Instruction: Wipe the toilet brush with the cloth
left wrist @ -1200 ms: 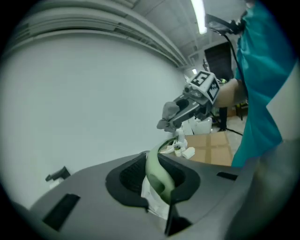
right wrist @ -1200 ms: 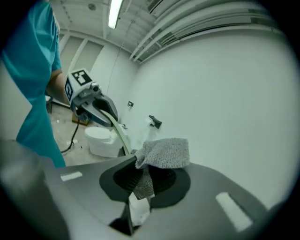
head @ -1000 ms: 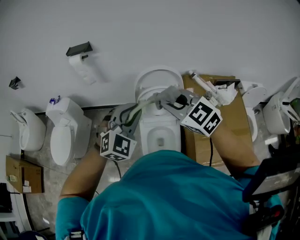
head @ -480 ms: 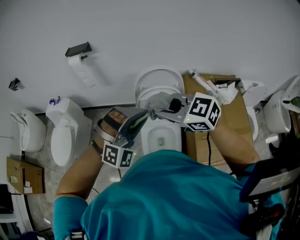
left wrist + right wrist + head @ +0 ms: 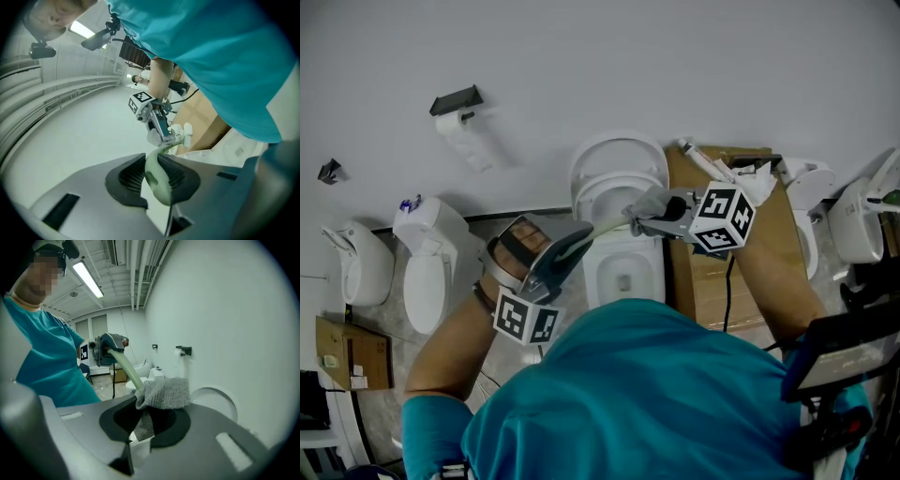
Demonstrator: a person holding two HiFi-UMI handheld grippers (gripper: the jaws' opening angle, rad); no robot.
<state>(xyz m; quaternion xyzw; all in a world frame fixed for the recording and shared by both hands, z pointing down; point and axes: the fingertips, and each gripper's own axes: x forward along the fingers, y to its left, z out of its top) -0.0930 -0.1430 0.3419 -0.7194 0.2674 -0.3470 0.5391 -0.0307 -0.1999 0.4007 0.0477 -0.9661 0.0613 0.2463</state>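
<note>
While over white toilet (image 5: 614, 159), left jaws tight on brush (image 5: 157, 180), right jaws on cloth (image 5: 164, 392).

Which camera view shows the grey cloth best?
The right gripper view: the cloth fills the centre, pinched in the right hand-held gripper and lying against the pale green brush handle. The head view shows a small grey lump; the left gripper view, a distant patch.

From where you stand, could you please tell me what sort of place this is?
Probably a mock-up or test washroom, not a household one: several toilets stand side by side along one wall, a toilet-roll holder hangs above them, and a cardboard box sits beside the middle toilet.
</note>
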